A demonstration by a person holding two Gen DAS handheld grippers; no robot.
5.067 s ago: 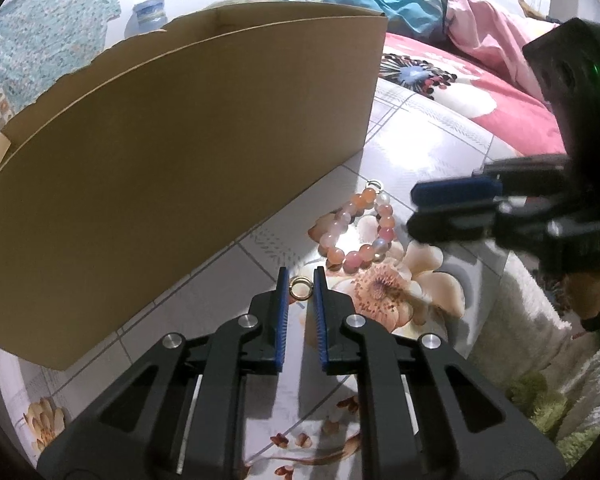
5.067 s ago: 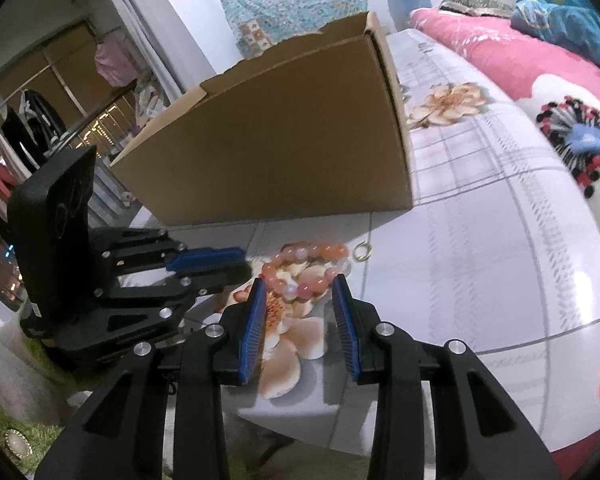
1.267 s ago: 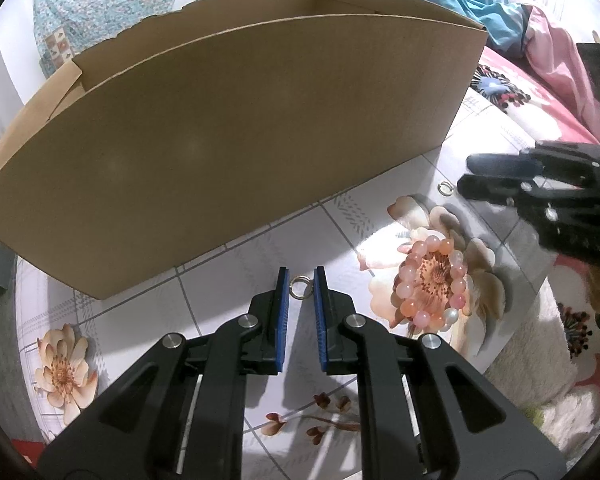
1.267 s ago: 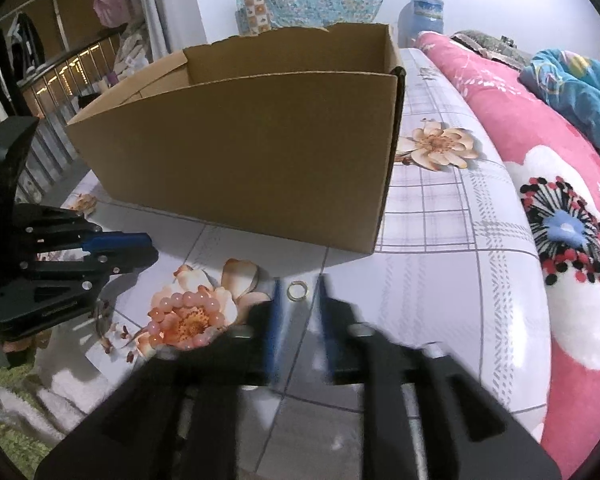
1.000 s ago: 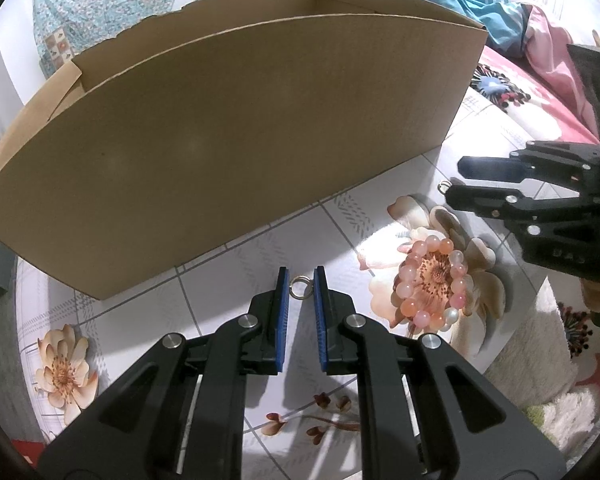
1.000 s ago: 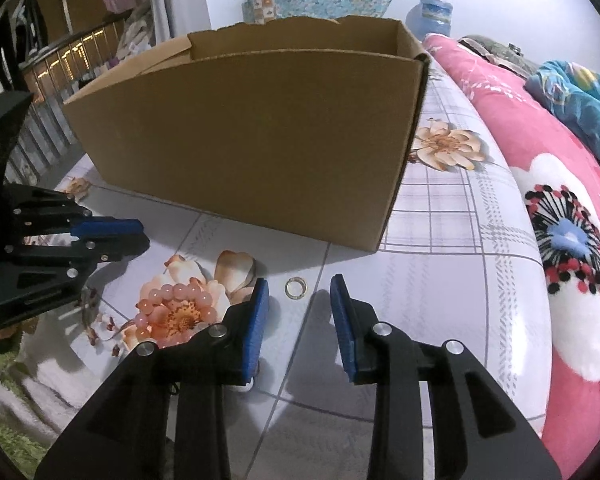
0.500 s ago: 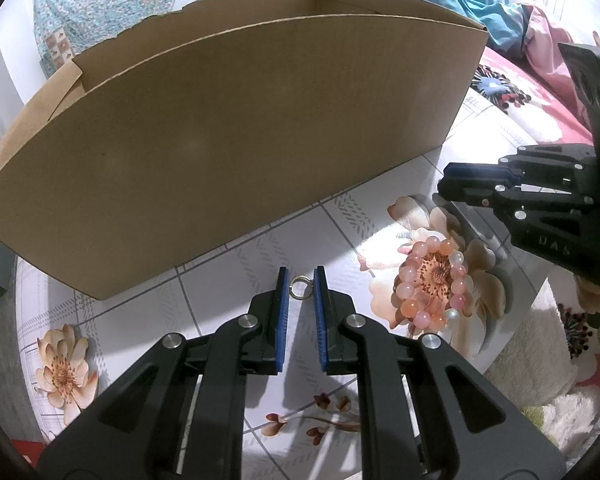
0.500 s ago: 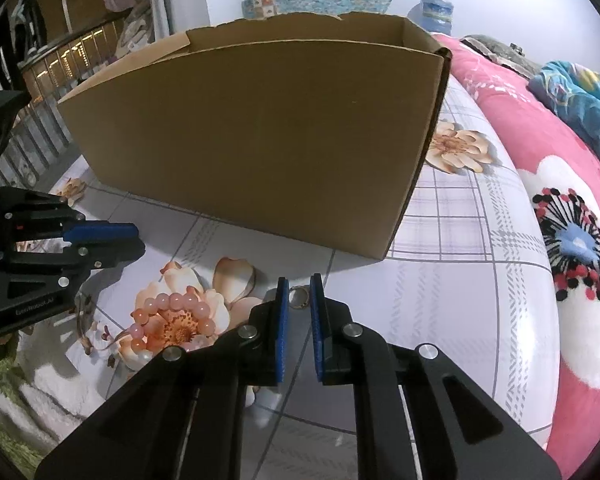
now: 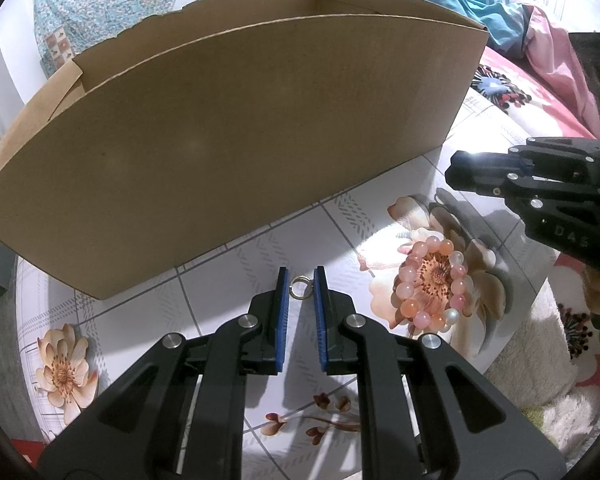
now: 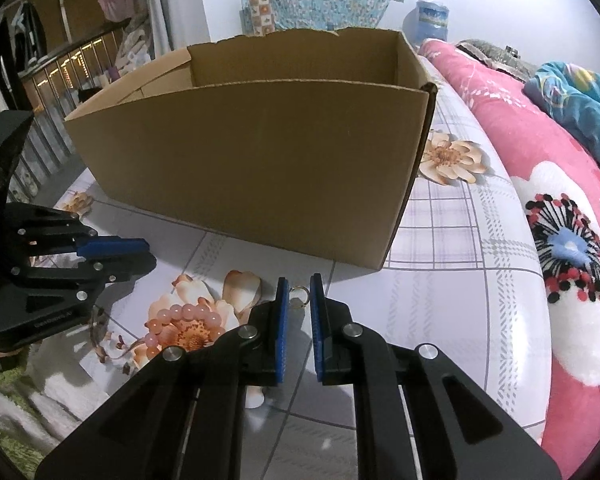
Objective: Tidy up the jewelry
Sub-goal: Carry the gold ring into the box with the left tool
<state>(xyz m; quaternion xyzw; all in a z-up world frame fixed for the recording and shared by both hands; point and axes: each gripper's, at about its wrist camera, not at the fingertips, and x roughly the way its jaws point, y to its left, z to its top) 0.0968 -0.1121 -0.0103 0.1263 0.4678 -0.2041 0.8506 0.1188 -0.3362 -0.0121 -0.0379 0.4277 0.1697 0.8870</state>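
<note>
Jewelry count: two small metal rings and one beaded bracelet, three pieces in view, all lying on the flowered, tile-patterned cloth in front of one open cardboard box [image 9: 236,128]. First ring [image 9: 300,293] sits at the tips of the left tongs [image 9: 301,286], whose blue pads stand close together on either side of it, pinching it; whether it is lifted off the cloth cannot be told. Second ring [image 10: 299,295] shows gold-toned between the pads of the right tongs [image 10: 299,285], nipped there too; its lower half is hidden behind the pad edges. Bracelet [image 9: 432,285], pink and pale beads in a loop, lies on a printed flower between the two tongs, touching neither; in the right wrist view only its upper arc shows, the rest covered by the tong arm. Box interior: only the far wall and a side flap visible, floor of the box hidden by the near wall. Bed surface to the right carries a pink floral blanket [image 10: 560,168], cut off by the lens edge. Hands holding the tongs are out of view.
</note>
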